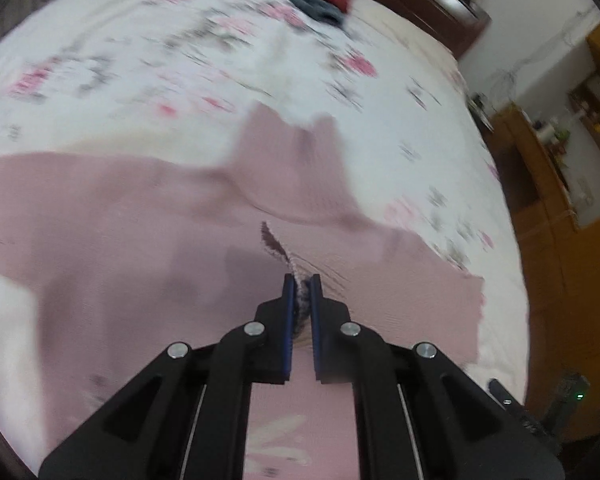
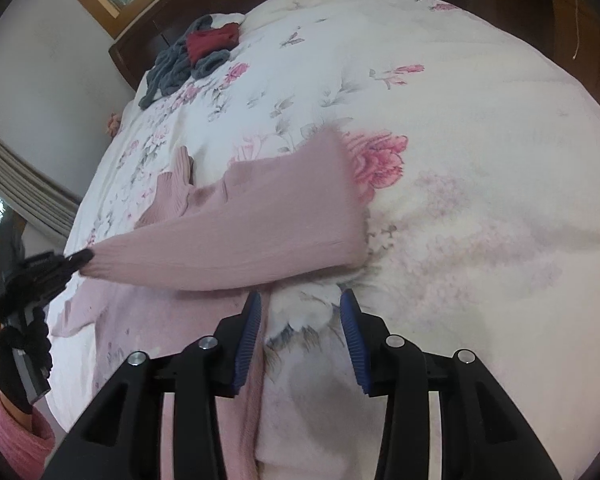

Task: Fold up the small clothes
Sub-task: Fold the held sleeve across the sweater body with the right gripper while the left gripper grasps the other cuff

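Observation:
A pink knit sweater [image 1: 120,232] lies spread on the floral bed, blurred in the left wrist view. My left gripper [image 1: 301,280] is shut on a pinched fold of the pink sweater. In the right wrist view that same left gripper [image 2: 78,260] appears at the left edge, holding one end of a pink sleeve [image 2: 236,224] lifted and stretched across the bed. My right gripper [image 2: 300,300] stands open just over the bedspread at the sweater's right edge, with nothing between its fingers.
A pile of grey and red clothes [image 2: 192,56] lies at the far end of the bed by the dark headboard [image 2: 140,40]. Wooden furniture [image 1: 540,184] stands along the bed's side. A pink sleeve of the person [image 2: 16,432] shows at lower left.

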`<state>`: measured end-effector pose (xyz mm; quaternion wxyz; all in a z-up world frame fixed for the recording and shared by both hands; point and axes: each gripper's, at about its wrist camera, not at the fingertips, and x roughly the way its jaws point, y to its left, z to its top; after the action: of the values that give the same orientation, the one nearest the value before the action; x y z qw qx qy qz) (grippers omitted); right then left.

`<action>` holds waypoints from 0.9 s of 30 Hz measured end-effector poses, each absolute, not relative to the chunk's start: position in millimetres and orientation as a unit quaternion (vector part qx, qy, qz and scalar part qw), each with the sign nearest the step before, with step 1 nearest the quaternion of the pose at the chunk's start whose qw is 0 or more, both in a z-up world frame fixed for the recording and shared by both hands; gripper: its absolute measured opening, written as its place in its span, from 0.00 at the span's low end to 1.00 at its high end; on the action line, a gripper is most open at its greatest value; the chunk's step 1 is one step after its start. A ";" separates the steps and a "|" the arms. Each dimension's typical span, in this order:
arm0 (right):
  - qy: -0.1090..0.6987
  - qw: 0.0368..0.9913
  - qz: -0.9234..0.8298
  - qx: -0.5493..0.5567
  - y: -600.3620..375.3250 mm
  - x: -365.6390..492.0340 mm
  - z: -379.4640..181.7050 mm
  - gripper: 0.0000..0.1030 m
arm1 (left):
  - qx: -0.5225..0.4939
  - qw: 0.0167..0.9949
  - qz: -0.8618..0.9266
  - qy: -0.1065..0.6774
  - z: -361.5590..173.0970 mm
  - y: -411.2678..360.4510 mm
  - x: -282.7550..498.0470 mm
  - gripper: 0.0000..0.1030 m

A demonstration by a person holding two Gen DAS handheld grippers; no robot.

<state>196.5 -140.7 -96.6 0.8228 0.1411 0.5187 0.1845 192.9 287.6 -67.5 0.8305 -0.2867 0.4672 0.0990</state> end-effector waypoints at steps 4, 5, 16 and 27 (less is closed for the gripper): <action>0.537 0.818 0.167 0.124 -123.2 216.7 -105.3 0.48 | -0.276 0.836 0.140 0.452 -59.6 325.9 178.3 0.05; 0.541 0.813 0.169 0.131 -119.3 222.6 -107.9 0.48 | -0.278 0.836 0.151 0.449 -59.4 336.7 175.5 0.05; 0.616 0.766 0.141 0.117 -75.3 268.6 -161.7 0.29 | -0.260 0.797 0.199 0.508 -126.1 377.8 180.9 0.05; 0.622 0.770 0.129 0.061 -66.3 269.9 -156.0 0.34 | -0.221 0.772 0.226 0.552 -162.3 408.2 179.5 0.09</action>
<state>269.9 -66.3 -156.0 0.7700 0.0612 0.6219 0.1290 179.5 408.2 -162.3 0.7716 -0.2209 0.5518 0.2265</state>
